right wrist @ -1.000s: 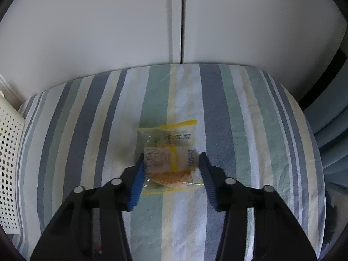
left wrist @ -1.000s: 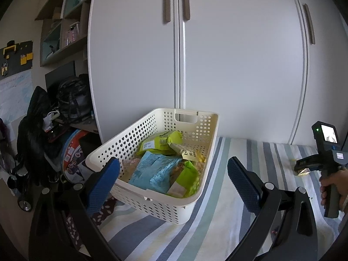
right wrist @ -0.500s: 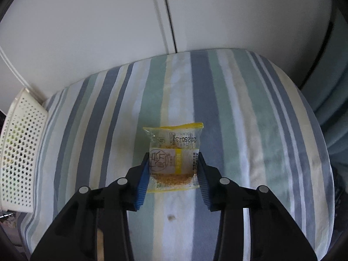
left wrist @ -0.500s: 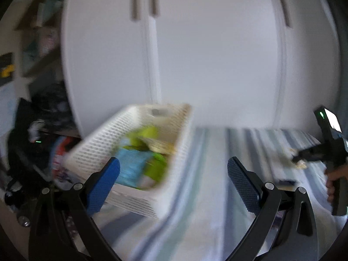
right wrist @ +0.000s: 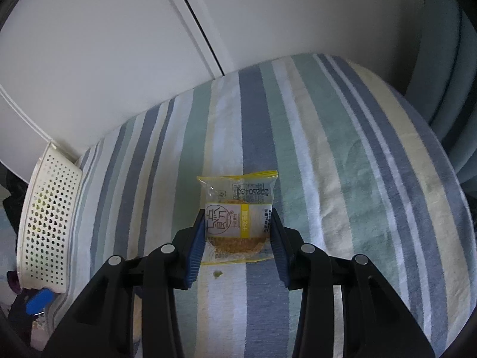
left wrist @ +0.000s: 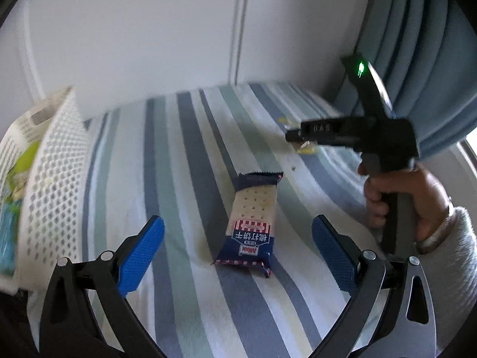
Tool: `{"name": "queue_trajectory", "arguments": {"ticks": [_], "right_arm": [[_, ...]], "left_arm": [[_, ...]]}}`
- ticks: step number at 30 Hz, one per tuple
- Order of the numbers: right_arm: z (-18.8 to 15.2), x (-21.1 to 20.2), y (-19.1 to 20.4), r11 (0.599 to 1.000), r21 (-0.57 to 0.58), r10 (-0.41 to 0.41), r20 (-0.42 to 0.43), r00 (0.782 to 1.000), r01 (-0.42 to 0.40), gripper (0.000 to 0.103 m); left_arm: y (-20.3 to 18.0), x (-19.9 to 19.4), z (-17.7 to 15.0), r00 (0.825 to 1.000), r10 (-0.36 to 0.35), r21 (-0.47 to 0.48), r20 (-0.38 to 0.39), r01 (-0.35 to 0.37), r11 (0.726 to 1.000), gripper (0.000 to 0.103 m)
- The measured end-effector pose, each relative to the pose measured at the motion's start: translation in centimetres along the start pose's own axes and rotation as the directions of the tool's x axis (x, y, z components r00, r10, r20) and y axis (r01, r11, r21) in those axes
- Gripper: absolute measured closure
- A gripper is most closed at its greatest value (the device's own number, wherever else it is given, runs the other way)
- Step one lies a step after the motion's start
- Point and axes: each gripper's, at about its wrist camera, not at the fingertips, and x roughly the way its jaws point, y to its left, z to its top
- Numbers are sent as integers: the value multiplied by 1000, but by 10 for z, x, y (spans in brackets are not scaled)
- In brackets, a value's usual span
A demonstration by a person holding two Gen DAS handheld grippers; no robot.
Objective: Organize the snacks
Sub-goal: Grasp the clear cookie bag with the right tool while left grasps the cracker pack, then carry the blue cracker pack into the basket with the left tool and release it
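A navy and red cracker packet (left wrist: 250, 223) lies on the striped cloth (left wrist: 179, 155), between the wide-apart fingers of my open left gripper (left wrist: 238, 253). My right gripper (right wrist: 237, 229) is shut on a clear, yellow-edged pastry packet (right wrist: 237, 208), held low over the striped cloth (right wrist: 328, 164). From the left wrist view the right gripper (left wrist: 298, 135) reaches in from the right with the yellow packet (left wrist: 307, 149) at its tip. The white perforated basket (left wrist: 50, 164) stands at the left with several snack packs inside. It also shows as the basket (right wrist: 47, 214) at the left edge of the right wrist view.
White cupboard doors (right wrist: 119, 44) rise just behind the cloth. A blue curtain (left wrist: 417, 59) hangs at the right. A person's hand (left wrist: 402, 197) in a grey sleeve grips the right handle. A small stain (right wrist: 217, 274) marks the cloth below the pastry.
My left gripper has swung right, away from the basket, and now frames the cracker packet. My right gripper has closed its fingers onto the yellow pastry packet and turned slightly left.
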Motion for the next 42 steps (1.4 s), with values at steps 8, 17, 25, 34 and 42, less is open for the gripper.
{"name": "queue_trajectory", "arguments": {"ticks": [8, 17, 25, 34, 42], "right_arm": [[7, 12, -6, 1000, 6, 29, -12, 1000, -29, 62], [7, 12, -8, 999, 19, 44, -13, 999, -43, 62], [7, 11, -9, 998, 25, 52, -12, 999, -52, 62], [7, 8, -12, 997, 32, 68, -8, 998, -68, 62], [4, 4, -12, 996, 37, 79, 12, 997, -79, 62]], "left_arm": [[-9, 50, 11, 987, -10, 39, -161, 17, 999, 10], [-16, 81, 11, 965, -14, 57, -263, 30, 998, 40], [-11, 70, 8, 973, -41, -4, -229, 41, 999, 58], [-11, 42, -1, 988, -35, -44, -147, 29, 999, 58], [-4, 2, 4, 999, 21, -55, -49, -24, 998, 58]]}}
